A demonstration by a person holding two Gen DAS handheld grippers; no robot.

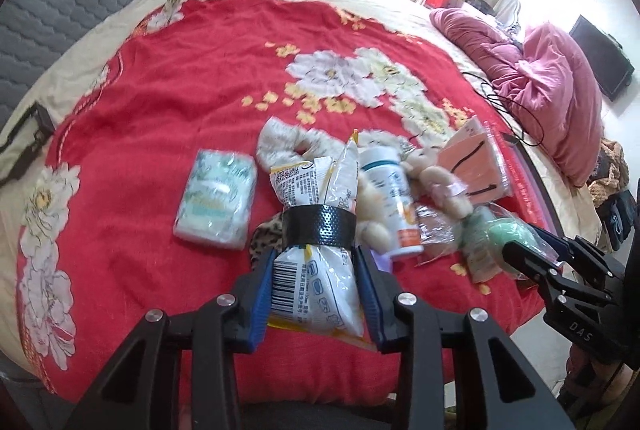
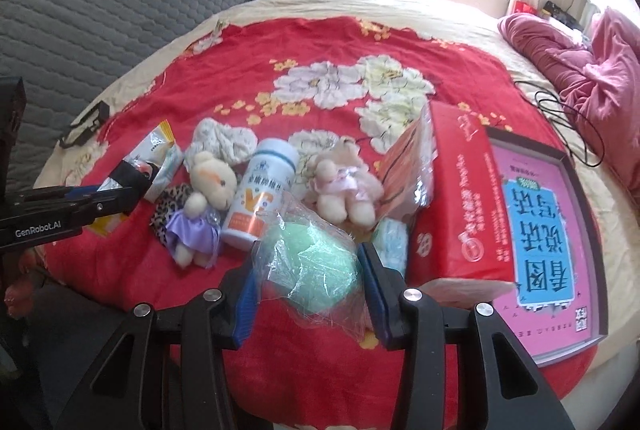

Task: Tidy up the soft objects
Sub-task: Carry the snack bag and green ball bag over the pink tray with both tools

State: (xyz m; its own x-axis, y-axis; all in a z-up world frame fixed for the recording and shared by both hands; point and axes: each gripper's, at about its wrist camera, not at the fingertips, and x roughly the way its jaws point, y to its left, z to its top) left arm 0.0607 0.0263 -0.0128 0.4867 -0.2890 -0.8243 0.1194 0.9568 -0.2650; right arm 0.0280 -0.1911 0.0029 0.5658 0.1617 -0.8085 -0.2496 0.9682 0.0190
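We look down on a bed [image 1: 168, 77] whose red floral blanket lies bare across the upper half of both views, while toys, a bottle and packets crowd the lower centre and a red box [image 2: 460, 197] and book sit at lower right. Our left tool [image 1: 316, 294], angled downward at the bottom of its view, grips a white snack packet [image 1: 320, 213] raised over the clutter. Our right tool [image 2: 308, 294], tilted likewise, clamps a green sponge in clear wrap [image 2: 312, 266].
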